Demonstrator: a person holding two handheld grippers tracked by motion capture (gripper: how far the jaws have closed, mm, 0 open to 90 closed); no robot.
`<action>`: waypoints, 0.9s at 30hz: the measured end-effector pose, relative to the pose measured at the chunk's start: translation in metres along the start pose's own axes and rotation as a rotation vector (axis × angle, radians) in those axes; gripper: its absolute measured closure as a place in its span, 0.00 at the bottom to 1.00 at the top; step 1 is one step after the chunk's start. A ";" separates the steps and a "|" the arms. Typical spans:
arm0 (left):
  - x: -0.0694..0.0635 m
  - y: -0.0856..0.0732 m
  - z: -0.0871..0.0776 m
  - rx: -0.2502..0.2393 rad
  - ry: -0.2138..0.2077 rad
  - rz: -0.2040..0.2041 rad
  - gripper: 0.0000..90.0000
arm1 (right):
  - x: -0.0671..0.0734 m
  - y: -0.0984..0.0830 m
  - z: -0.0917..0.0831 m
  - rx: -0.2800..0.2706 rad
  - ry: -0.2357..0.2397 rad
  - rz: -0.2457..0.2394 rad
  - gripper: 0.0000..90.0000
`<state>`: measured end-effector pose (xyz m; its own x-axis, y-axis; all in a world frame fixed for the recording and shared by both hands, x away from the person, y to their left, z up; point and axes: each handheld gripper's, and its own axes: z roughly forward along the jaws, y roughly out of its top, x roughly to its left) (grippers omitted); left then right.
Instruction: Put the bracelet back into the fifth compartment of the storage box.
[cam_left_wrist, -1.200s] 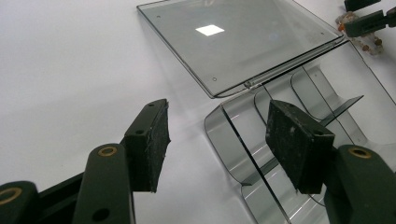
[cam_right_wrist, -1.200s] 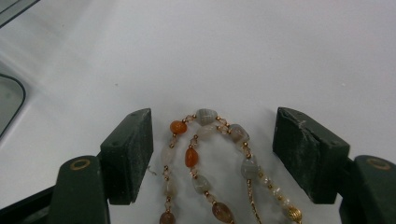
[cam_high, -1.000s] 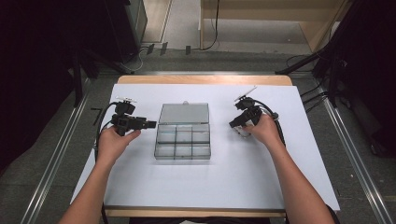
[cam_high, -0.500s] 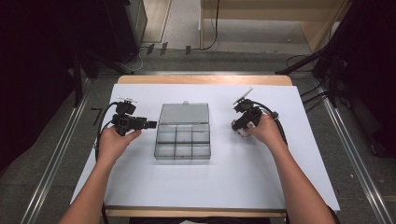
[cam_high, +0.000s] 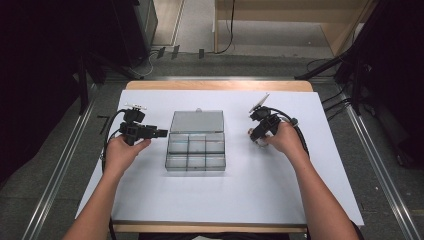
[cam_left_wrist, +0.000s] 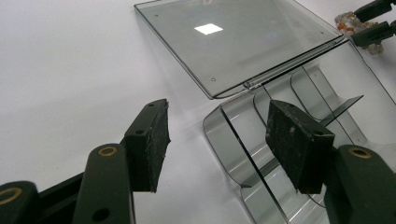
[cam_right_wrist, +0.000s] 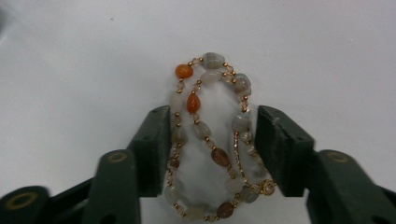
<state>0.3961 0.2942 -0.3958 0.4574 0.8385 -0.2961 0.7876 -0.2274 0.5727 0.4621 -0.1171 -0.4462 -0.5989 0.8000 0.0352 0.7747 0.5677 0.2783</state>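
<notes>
High view, box: clear compartment box (cam_high: 195, 148) at table (cam_high: 150, 200) middle, lid (cam_high: 197, 121) folded back flat, compartments seen empty.
High view, left gripper (cam_high: 159, 133): level, just beside left side of box, not touching anything visible.
High view, right gripper (cam_high: 254, 134): tilted down to table surface, well to the right of box, above the bracelet (cam_high: 258, 143).
High view, change: both hands at same place as one second before; no shift of box.
Left gripper view: jaws spread, nothing between pads; box corner and open lid (cam_left_wrist: 243, 42) beyond; far beads and the other gripper at top right.
Right gripper view, bracelet (cam_right_wrist: 212, 140): beaded loop lying on white table, between both pads.
Right gripper view, change: jaws just been closing around bracelet; pads at bead strands, firm pinch cannot be confirmed.
Meaning: probably pick-up starting; box ready to receive bracelet, lift not yet made.
</notes>
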 end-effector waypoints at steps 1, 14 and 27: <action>0.000 0.000 0.000 0.001 0.000 0.000 0.45 | 0.000 0.000 -0.001 0.002 0.003 -0.002 0.62; 0.000 0.000 0.002 0.003 0.000 -0.003 0.45 | 0.006 -0.002 -0.002 0.001 0.018 0.017 0.91; 0.003 0.004 0.002 -0.009 -0.005 -0.010 0.45 | -0.008 -0.010 -0.003 -0.051 0.119 0.110 0.95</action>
<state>0.4011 0.2954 -0.3960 0.4514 0.8383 -0.3057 0.7885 -0.2144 0.5764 0.4588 -0.1295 -0.4467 -0.5328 0.8267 0.1806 0.8277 0.4646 0.3148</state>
